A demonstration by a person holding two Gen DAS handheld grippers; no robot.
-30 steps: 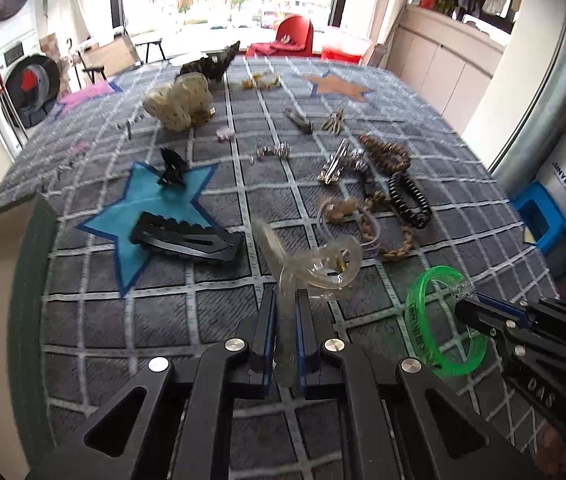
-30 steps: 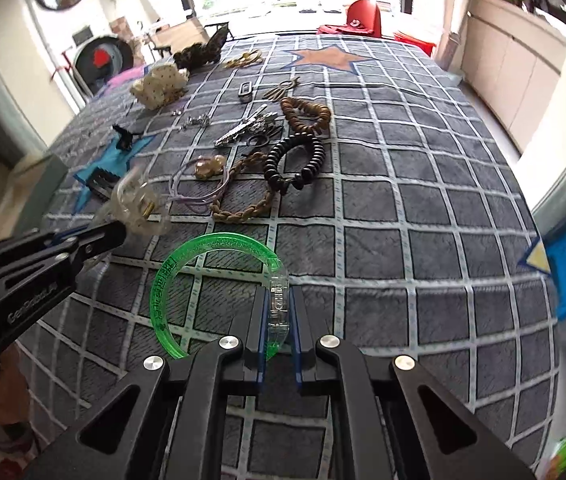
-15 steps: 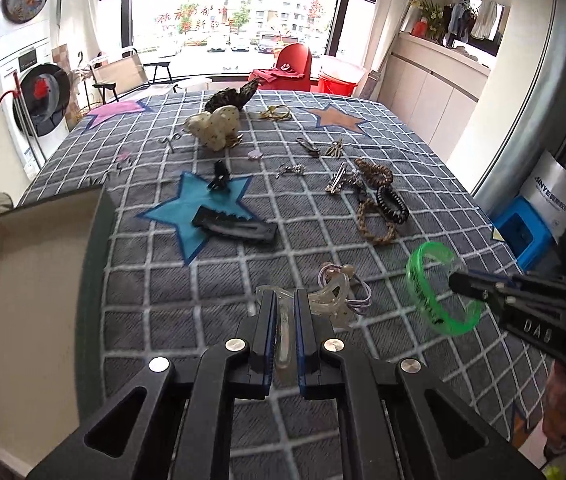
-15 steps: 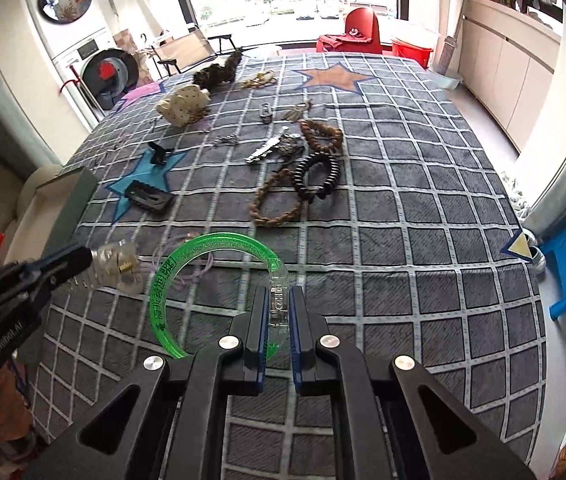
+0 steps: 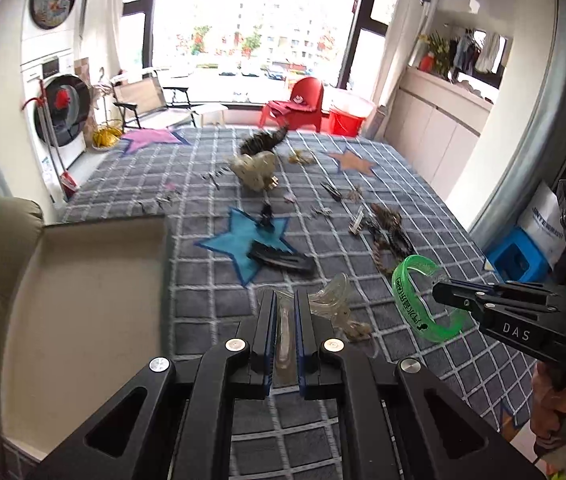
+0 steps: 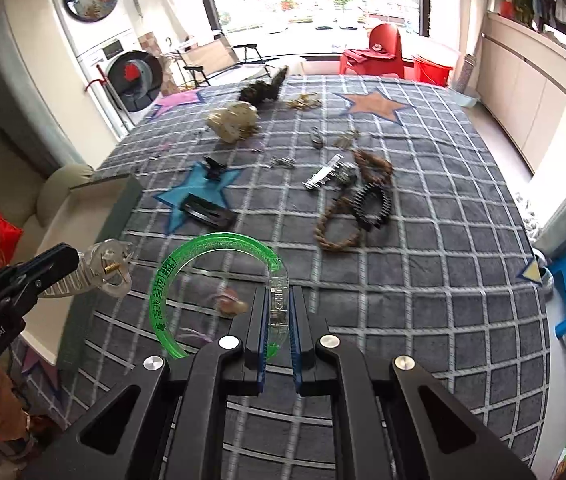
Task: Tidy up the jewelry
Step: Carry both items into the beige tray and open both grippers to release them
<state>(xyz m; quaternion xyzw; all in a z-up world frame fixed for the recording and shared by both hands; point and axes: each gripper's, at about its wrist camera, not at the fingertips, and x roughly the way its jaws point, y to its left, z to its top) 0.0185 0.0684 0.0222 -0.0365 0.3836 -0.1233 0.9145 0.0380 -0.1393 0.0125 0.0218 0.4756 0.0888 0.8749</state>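
My left gripper (image 5: 283, 304) is shut on a clear plastic claw clip (image 5: 333, 294), held in the air above the grey checked cloth (image 5: 211, 280). From the right wrist view the same clip (image 6: 107, 268) sticks out of the left gripper (image 6: 68, 255) beside the box. My right gripper (image 6: 279, 304) is shut on the clear clasp of a green see-through bangle (image 6: 171, 276). In the left wrist view the bangle (image 5: 403, 292) hangs from the right gripper (image 5: 441, 294) at the right. An open beige box (image 5: 83, 300) with a dark rim (image 6: 123, 200) lies at the left.
Still on the cloth lie a black hair clip (image 6: 207, 212), a black coil tie (image 6: 371, 208), a braided brown cord (image 6: 335, 232), a silver clip (image 6: 323, 174), a beige scrunchie (image 6: 233, 120) and a small purple tie (image 6: 231, 306). A blue stool (image 5: 519, 256) stands off the cloth's right edge.
Both grippers have risen and drawn back with the clip and the bangle still held. The left one has swung left, so the beige box now fills the left of its view.
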